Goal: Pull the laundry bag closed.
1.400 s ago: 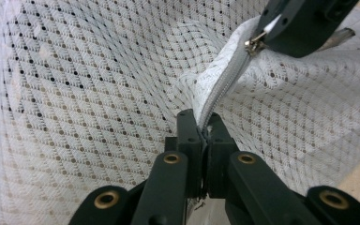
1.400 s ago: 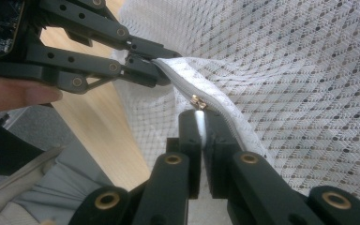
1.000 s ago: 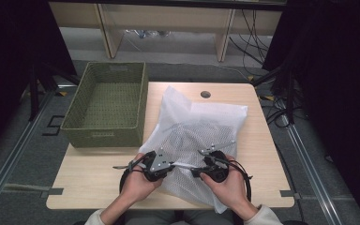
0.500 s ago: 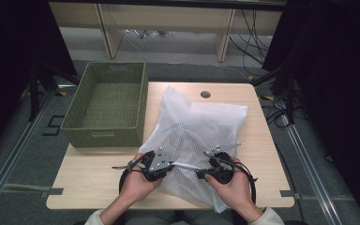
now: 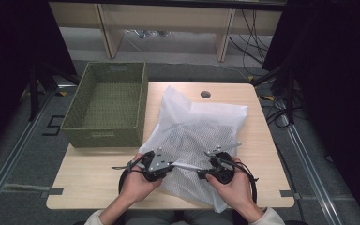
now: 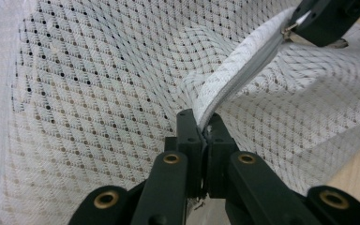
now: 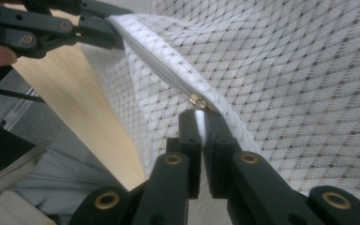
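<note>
A white mesh laundry bag (image 5: 201,124) lies across the wooden table (image 5: 89,180), its near edge lifted between my two grippers. The left gripper (image 5: 171,165) is shut on the bag's zipper seam (image 6: 243,79); in the left gripper view the jaws (image 6: 204,126) pinch the seam's end. My right gripper (image 5: 201,173) is shut on the small white pull tab just below the brass zipper slider (image 7: 197,101), with the jaws (image 7: 200,117) closed flat on it. The zipper runs taut between the grippers. The right gripper (image 6: 304,21) appears at the top of the left gripper view, and the left gripper (image 7: 98,30) at the top of the right gripper view.
An empty green woven basket (image 5: 105,138) stands at the table's left side, touching the bag's left edge. A round cable hole (image 5: 205,94) sits near the far edge. Bare tabletop lies left of my left hand (image 5: 136,185).
The right hand has edged slightly to the right with the pull tab, stretching the zipper line a little longer. The left hand has stayed put.
</note>
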Demonstrator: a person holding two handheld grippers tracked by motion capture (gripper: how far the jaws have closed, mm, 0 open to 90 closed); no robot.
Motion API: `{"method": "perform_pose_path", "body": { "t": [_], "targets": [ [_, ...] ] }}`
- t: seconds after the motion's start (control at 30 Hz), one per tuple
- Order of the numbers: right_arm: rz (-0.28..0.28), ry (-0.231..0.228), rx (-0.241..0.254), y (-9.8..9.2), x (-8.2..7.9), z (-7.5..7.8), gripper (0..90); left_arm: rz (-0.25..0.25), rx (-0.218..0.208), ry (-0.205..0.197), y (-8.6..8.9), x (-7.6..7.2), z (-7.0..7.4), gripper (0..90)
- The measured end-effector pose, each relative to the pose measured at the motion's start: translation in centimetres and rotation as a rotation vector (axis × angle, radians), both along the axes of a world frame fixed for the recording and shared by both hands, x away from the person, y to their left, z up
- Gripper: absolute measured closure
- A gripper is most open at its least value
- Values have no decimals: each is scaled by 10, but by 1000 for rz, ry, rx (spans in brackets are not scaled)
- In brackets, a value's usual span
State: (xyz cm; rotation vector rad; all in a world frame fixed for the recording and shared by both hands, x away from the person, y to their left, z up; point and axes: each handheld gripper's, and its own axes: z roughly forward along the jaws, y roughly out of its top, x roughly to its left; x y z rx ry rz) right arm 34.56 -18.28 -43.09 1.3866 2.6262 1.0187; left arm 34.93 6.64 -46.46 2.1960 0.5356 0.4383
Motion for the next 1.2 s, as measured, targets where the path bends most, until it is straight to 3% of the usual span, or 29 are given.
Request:
{"method": "perform_pose_path", "body": {
  "t": [0.27, 0.3, 0.37, 0.4, 0.43, 0.5, 0.93, 1.07, 1.1, 1.2],
  "targets": [
    [-51, -1, 9, -7, 1, 1, 880, -11, 5, 0, -5, -2, -1, 874],
    [-23, 10, -5, -10, 2, 1, 880, -16, 14, 5, -7, -2, -2, 874],
    [-51, 22, -6, -12, 1, 0, 880, -28, 17, 5, -10, -3, -4, 874],
    [-63, 0, 9, -12, 0, -2, 880, -40, 18, 15, -12, -3, -4, 874],
    [-70, 17, -2, -15, 0, -1, 880, -43, 26, 13, -12, -3, -4, 874],
    [-45, 18, -7, -19, 2, 0, 880, -57, 17, 21, -15, -4, -4, 874],
    [-127, 8, -34, -33, 10, 2, 880, -140, 34, 36, -38, -3, -10, 874],
    [-149, -10, -33, -33, 15, 5, 880, -160, 28, 52, -45, -1, -11, 873],
    [-166, 6, -34, -33, 16, 6, 879, -160, 24, 54, -46, -1, -10, 874],
    [-149, 6, -36, -34, 15, 5, 880, -153, 9, 56, -45, 0, -10, 873]
  ]
}}
